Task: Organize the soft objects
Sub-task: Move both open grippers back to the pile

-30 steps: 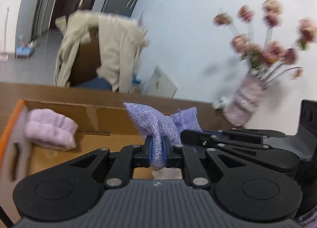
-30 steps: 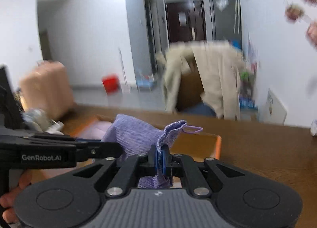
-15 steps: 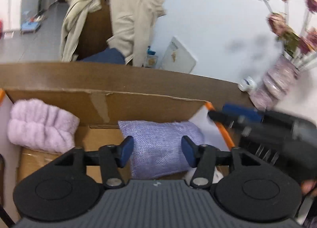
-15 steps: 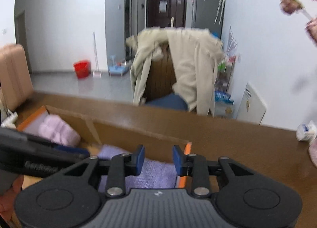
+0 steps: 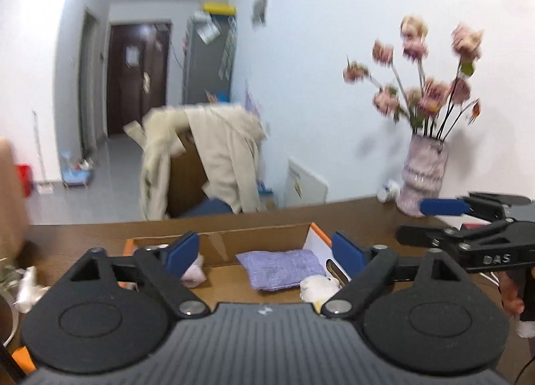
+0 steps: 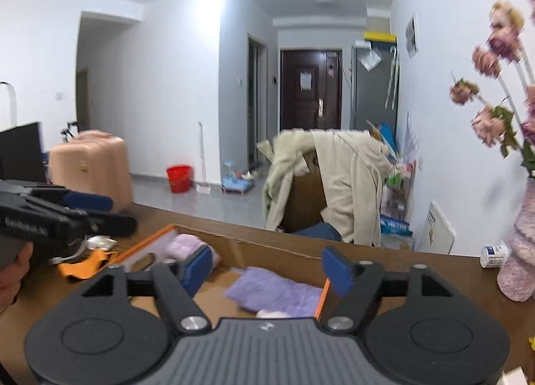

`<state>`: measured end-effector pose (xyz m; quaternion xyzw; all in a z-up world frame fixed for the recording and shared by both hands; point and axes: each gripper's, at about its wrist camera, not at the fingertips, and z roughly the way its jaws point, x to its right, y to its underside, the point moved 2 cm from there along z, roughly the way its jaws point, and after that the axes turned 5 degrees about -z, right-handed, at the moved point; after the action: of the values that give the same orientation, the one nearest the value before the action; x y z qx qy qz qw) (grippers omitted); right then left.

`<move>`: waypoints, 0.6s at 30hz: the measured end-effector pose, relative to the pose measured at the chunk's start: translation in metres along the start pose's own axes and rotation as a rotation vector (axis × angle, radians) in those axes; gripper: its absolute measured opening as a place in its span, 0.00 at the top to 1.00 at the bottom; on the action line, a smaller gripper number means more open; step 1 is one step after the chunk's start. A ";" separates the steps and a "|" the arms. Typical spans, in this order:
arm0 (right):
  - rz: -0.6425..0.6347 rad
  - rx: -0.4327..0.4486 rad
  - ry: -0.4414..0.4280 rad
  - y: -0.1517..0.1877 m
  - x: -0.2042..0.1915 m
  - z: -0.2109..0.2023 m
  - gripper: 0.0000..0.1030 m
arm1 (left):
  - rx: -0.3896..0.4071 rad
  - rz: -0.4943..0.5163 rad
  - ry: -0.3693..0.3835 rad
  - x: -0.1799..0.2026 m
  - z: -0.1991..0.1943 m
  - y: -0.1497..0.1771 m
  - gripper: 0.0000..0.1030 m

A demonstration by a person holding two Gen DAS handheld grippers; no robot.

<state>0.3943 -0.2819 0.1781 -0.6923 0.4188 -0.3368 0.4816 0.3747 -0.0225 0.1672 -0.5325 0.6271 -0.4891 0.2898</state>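
1. Lying flat in the cardboard box (image 5: 254, 237), the purple cloth (image 5: 281, 269) looked soft and knitted, folded into a neat flat shape.
2. It sat on the box floor, close to the box's right wall with the orange edge.
3. A fluffy pink roll (image 6: 185, 244) lay at the left end of the same box, well apart from the cloth.
4. A small white soft thing (image 5: 317, 288) sat just in front of the cloth, touching its near edge.
5. The left gripper (image 5: 265, 253) had its blue pads wide apart and the jaws were opening. Nothing was between them; the cloth lay farther off in the box.
6. The right gripper (image 6: 267, 268) also had its jaws opening, pads apart and holding nothing.
7. The left gripper's pad hid most of the pink roll in the left view.
8. The white thing was partly hidden behind the gripper body, so I could not tell what it was.
9. The flowers in the vase (image 5: 423, 177) were blurry.
10. The box's near side was cut off by both grippers.
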 end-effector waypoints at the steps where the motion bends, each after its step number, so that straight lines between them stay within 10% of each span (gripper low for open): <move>1: -0.003 0.017 -0.001 0.004 -0.006 -0.014 0.23 | 0.029 0.001 -0.006 0.001 -0.018 0.008 0.09; 9: -0.049 0.139 0.008 0.063 -0.067 -0.105 0.09 | 0.115 -0.132 -0.054 -0.009 -0.129 0.090 0.01; 18: 0.005 0.055 -0.055 0.132 -0.119 -0.146 0.07 | 0.051 -0.167 -0.137 -0.009 -0.186 0.165 0.00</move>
<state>0.1832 -0.2545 0.0907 -0.6868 0.3977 -0.3275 0.5127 0.1488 0.0354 0.0795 -0.6074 0.5467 -0.4899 0.3036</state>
